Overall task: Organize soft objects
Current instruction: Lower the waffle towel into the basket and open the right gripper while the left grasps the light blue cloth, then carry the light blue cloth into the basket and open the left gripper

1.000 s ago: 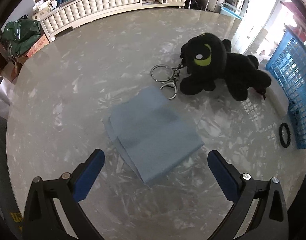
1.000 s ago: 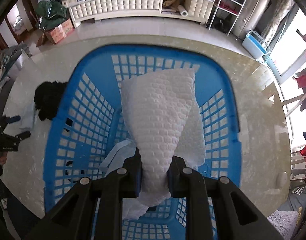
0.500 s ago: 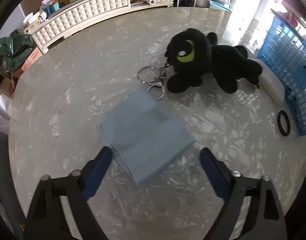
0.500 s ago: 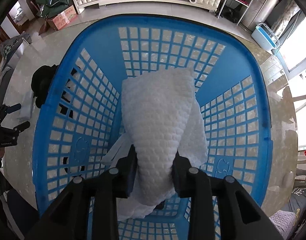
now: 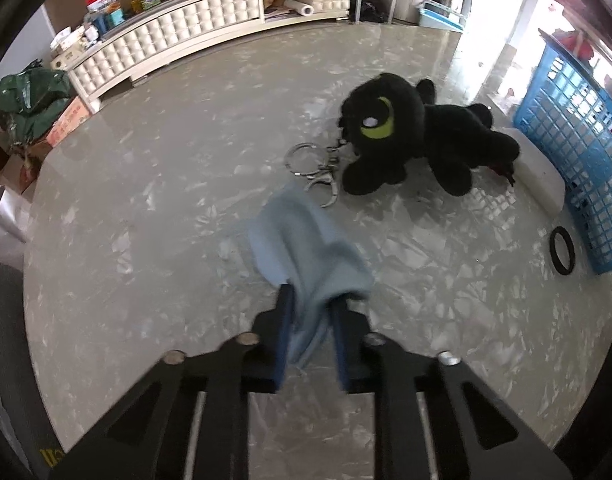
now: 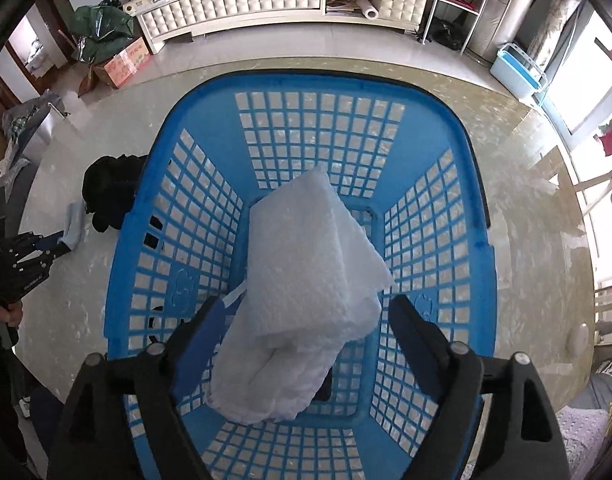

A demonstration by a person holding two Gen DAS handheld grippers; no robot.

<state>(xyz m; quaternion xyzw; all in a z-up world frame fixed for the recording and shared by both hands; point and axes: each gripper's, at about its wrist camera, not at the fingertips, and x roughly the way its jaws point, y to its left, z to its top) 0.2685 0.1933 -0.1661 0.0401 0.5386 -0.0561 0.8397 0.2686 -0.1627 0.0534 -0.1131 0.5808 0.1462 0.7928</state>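
On a pale marbled table (image 5: 154,208), the left gripper (image 5: 310,316) points steeply down with its blue-padded fingers (image 5: 284,320) clenched on a light blue cloth (image 5: 306,248), whose pinched edge bunches up between them while the rest drapes onto the tabletop. Just beyond the cloth lies a set of metal key rings (image 5: 318,172), touching the muzzle of a black plush toy (image 5: 418,140) with a yellow-green eye, sprawled on its belly. To the toy's right a white block (image 5: 542,180) rests against the outside wall of a blue plastic basket (image 5: 570,136), and a black ring (image 5: 562,250) lies flat on the table near the basket's lower corner.

From the right wrist view, the same left gripper (image 6: 60,246) appears at the far left edge, gripping the blue cloth (image 6: 75,226) beside the plush toy (image 6: 110,192), with a hand (image 6: 4,314) behind it. The basket (image 6: 476,240) fills the middle of that view, seen from above. Inside it lies a folded white quilted cloth (image 6: 302,304), resting on the lattice floor, with a scrap of pale material showing at its left edge. The right gripper (image 6: 302,320) hangs over the basket, its jaws opening, the fingers (image 6: 198,336) standing clear on either side of the white cloth; the cloth is released, neither pad pressing on it.
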